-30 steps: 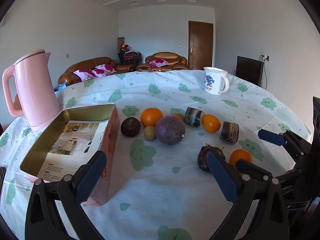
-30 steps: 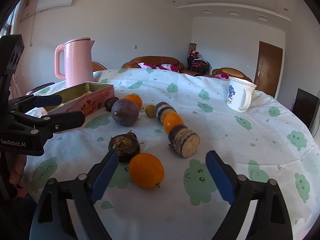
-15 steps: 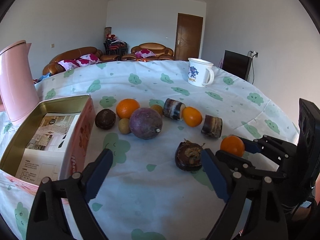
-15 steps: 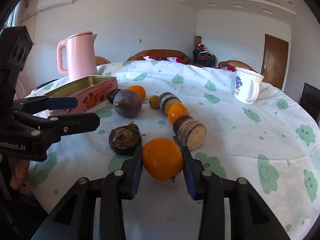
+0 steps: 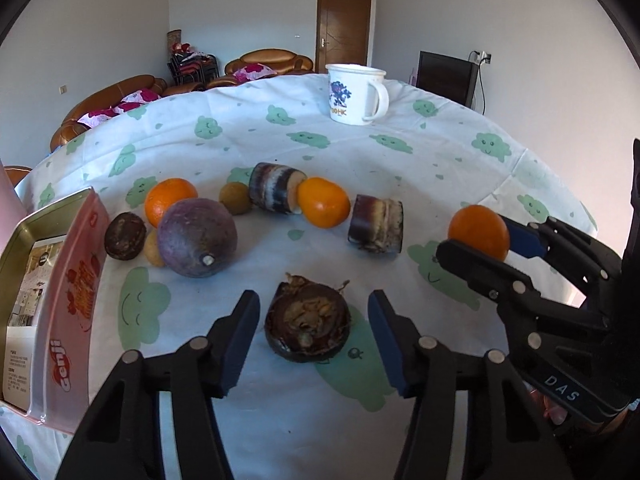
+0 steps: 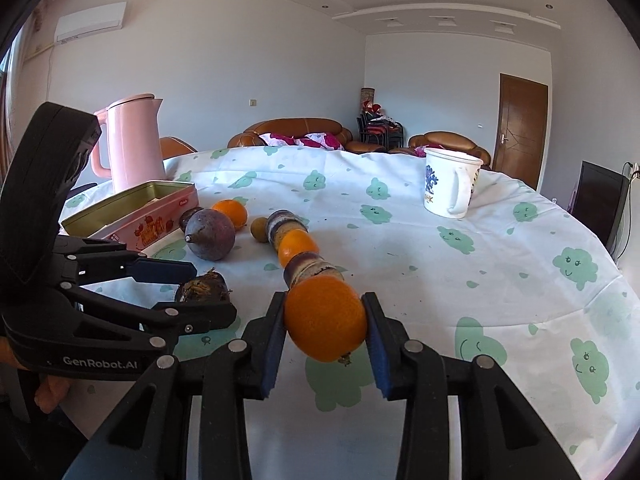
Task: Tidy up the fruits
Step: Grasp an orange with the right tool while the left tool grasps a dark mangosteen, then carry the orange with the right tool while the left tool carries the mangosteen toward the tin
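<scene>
My right gripper [image 6: 325, 322] is shut on an orange [image 6: 325, 312], held low over the tablecloth; the left wrist view shows the same orange [image 5: 478, 232] at the right. My left gripper [image 5: 310, 334] straddles a dark brown husky fruit [image 5: 308, 322] lying on the cloth. Its jaws are closing, with a small gap still showing on each side of the fruit. Further back lie a big purple fruit [image 5: 196, 236], two oranges [image 5: 170, 204] [image 5: 323, 207], two sugarcane pieces [image 5: 274, 193] [image 5: 376, 226] and small brown fruits [image 5: 236, 198].
An open pink tin box [image 5: 60, 280] with paper inside stands at the left of the table. A pink kettle [image 6: 134, 140] stands behind it. A white mug [image 5: 352, 94] is at the back right. The round table's edge curves down close on the right.
My right gripper closed on the orange. My left gripper moved across to the dark brown fruit, dipped toward it, and its jaws narrowed around it.
</scene>
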A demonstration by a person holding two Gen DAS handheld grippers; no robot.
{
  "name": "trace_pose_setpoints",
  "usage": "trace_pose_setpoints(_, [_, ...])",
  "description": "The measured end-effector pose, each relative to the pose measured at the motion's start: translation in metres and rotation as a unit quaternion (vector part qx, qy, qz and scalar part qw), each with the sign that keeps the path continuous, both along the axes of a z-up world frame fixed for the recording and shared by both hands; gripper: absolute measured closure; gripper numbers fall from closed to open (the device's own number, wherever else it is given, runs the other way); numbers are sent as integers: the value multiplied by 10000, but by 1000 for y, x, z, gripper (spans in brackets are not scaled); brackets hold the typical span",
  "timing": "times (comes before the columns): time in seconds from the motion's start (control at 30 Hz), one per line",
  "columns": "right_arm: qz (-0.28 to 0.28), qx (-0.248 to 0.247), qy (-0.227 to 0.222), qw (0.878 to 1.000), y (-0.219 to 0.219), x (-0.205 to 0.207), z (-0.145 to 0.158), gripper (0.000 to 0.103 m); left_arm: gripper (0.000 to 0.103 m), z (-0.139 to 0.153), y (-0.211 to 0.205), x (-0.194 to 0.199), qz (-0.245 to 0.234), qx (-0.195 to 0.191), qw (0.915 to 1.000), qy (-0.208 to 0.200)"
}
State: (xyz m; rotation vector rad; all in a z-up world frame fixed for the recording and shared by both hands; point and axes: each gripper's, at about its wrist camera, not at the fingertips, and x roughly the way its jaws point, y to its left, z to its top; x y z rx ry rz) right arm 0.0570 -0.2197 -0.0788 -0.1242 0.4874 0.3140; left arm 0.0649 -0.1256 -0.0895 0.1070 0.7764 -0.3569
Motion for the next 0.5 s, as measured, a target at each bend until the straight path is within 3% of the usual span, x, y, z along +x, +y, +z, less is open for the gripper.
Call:
trace_pose_setpoints(0.1, [28, 19, -30, 10000, 1, -1, 1, 64, 57, -3, 1, 3, 23, 15, 10000, 79])
trace_pose_setpoints(0.5, [152, -38, -215, 9996, 11, -9, 5, 64, 58, 3, 11, -6, 59, -53, 9997, -213])
